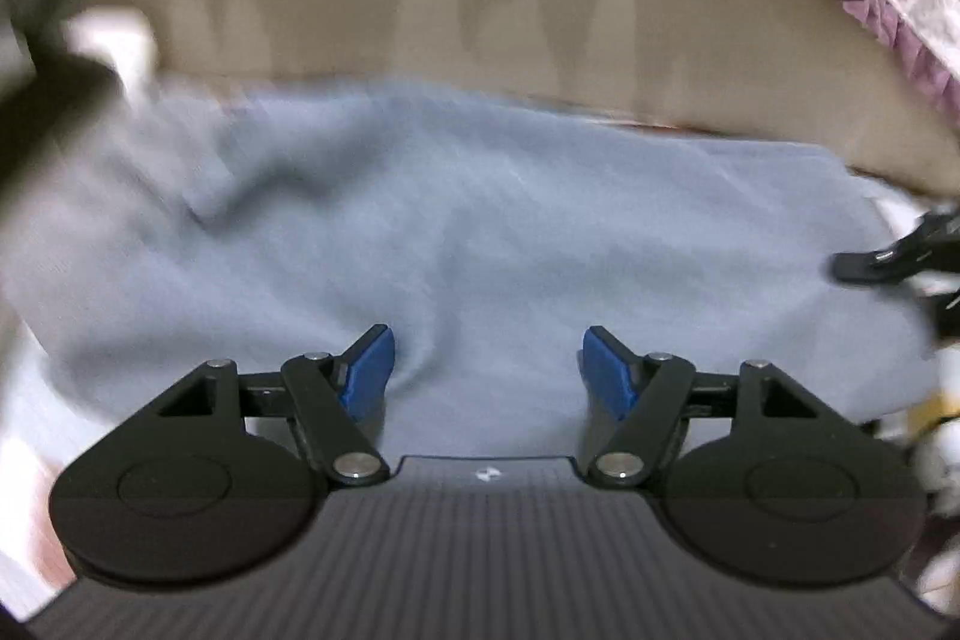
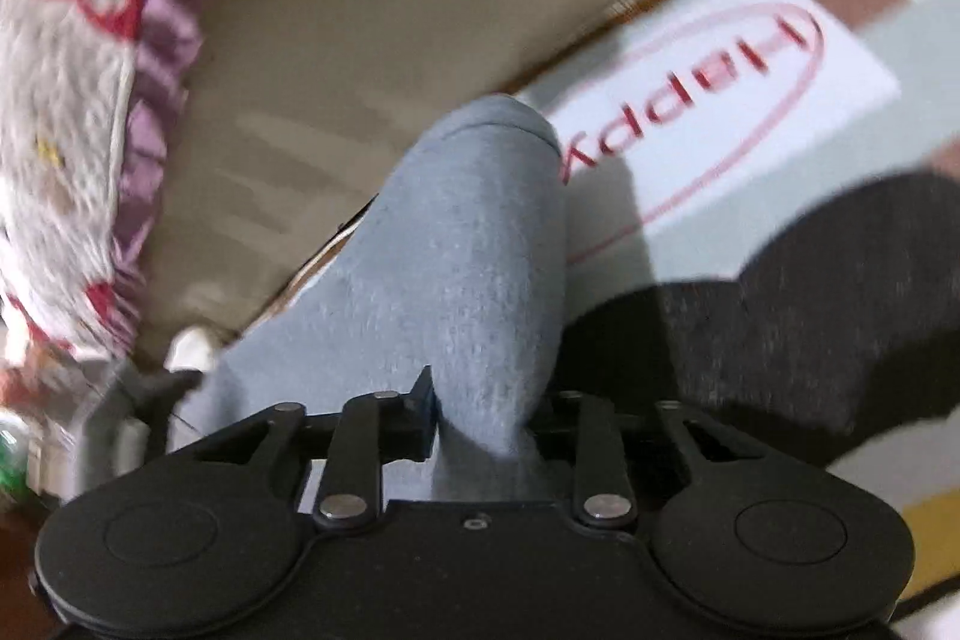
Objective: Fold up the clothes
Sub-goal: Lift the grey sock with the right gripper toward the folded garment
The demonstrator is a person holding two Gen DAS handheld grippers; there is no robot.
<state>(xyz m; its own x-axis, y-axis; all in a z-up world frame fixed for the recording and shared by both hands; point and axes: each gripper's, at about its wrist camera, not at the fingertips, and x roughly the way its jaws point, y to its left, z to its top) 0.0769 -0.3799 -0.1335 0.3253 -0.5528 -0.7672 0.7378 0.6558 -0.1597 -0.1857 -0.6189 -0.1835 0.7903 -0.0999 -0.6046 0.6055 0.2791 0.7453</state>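
Note:
A grey-blue garment lies spread on the bed in the left wrist view. My left gripper is open just above its near edge, blue pads apart and empty. The right gripper shows at the right edge of that view, at the garment's right end. In the right wrist view my right gripper is shut on a bunched fold of the same grey-blue garment, which rises up between the fingers. A dark grey garment lies to the right.
A tan headboard or wall runs behind the bed. A red, white and purple frilled blanket hangs at the left. The bedsheet carries a red oval print with lettering. A white object sits at the far left.

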